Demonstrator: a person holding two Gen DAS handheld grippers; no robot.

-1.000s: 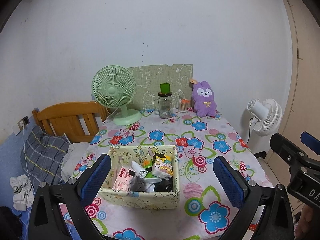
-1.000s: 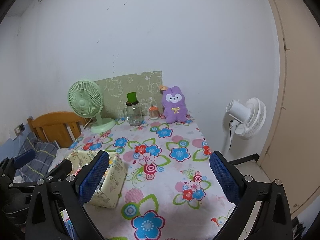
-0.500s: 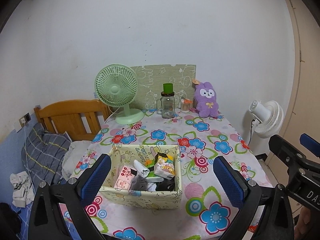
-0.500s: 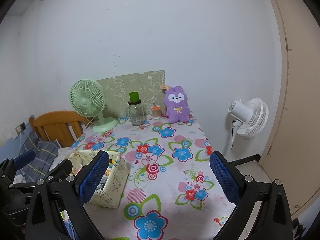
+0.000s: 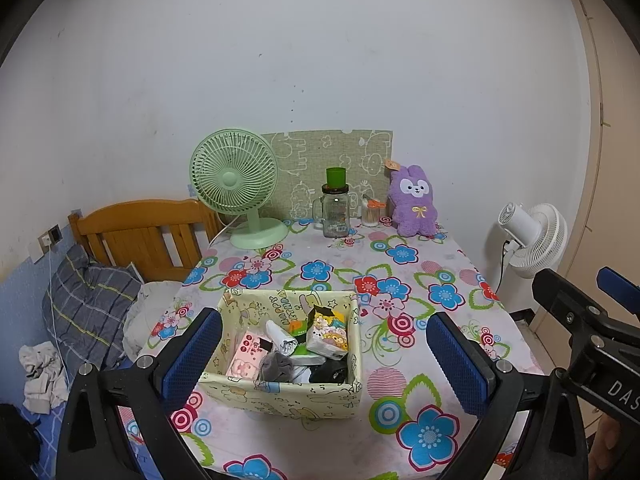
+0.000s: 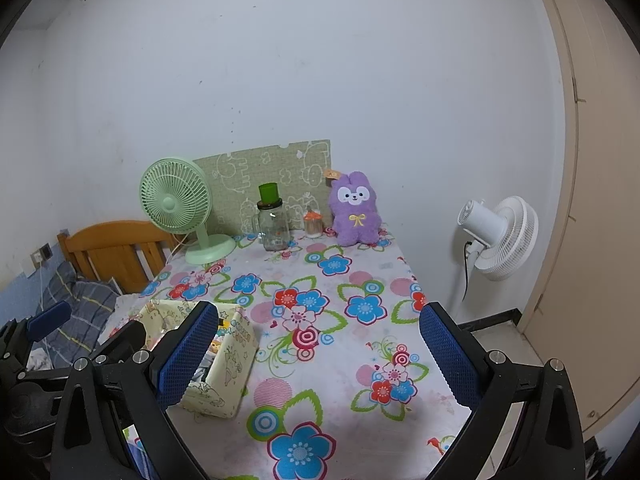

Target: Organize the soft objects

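The left gripper [image 5: 322, 364] is held wide open above the near edge of a flowered table [image 5: 404, 396], nothing caught between its blue pads [image 5: 191, 354]. Framed between them is a fabric box [image 5: 280, 394], in which socks [image 5: 280, 364], tissue packs [image 5: 326, 338] and other soft items are piled. Farther back, a green fan [image 5: 234, 184], a jar [image 5: 335, 212] and a purple plush [image 5: 414, 202] are lined along the wall. The right gripper [image 6: 318, 356] is likewise spread fully and empty, held over bare tablecloth, with the box [image 6: 224, 364] partly hidden behind its left pad [image 6: 188, 354]. A white fan [image 6: 500, 236] is seen beyond the table's right edge.
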